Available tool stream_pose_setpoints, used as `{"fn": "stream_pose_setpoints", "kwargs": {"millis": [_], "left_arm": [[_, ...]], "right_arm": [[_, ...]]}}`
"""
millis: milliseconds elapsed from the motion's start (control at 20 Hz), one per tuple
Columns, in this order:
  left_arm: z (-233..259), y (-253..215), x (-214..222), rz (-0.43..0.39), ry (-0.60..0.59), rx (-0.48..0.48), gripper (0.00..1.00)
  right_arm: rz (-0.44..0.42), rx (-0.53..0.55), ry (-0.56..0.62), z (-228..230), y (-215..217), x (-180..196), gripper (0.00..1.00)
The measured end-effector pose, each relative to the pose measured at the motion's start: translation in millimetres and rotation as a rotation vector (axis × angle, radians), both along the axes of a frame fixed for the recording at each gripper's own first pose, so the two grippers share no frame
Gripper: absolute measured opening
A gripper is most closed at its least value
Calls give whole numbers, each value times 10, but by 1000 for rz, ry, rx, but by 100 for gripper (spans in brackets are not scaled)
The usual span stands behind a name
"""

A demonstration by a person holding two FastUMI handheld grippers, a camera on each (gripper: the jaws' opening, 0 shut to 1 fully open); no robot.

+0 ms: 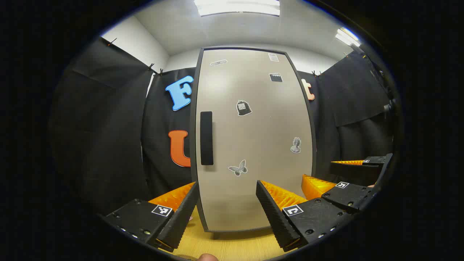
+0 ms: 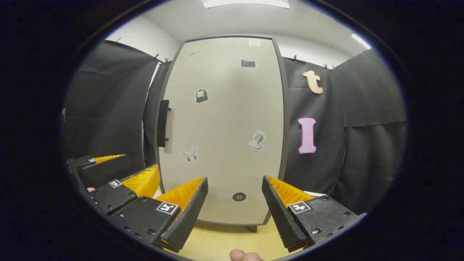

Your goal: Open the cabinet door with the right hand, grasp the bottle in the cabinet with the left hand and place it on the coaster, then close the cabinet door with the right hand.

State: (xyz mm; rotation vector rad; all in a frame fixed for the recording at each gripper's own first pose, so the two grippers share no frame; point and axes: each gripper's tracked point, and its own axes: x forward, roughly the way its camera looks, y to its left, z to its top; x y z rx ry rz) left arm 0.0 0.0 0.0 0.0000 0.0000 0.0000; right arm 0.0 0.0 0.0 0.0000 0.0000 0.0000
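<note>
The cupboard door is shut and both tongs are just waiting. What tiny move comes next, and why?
Probably move the right tongs up and left toward the black handle. The cabinet door is shut, both tongs are open and empty, and the left tongs can't reach inside until the door opens.

A pale wooden tabletop (image 2: 217, 241) lies below, a ceiling light (image 1: 237, 7) glowing overhead.

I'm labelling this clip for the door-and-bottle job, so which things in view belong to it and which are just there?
For the job:
- cabinet door, closed
- its black handle
- right gripper, open
- left gripper, open

Just there:
- stickers on the door, such as the butterfly
- wooden tabletop
- black cloth wall
</note>
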Motion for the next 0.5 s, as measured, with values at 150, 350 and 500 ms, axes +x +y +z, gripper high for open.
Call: {"fn": "stream_pose_setpoints", "kwargs": {"millis": [150,350,500], "left_arm": [[-39,-15,12,-5,23,4,94],[-26,-18,47,-10,25,12,94],[-43,-28,55,-13,31,9,94]], "right_arm": [[-2,1,6,-9,-5,23,96],[-4,6,7,7,-13,27,94],[-6,8,5,22,-5,36,94]]}}
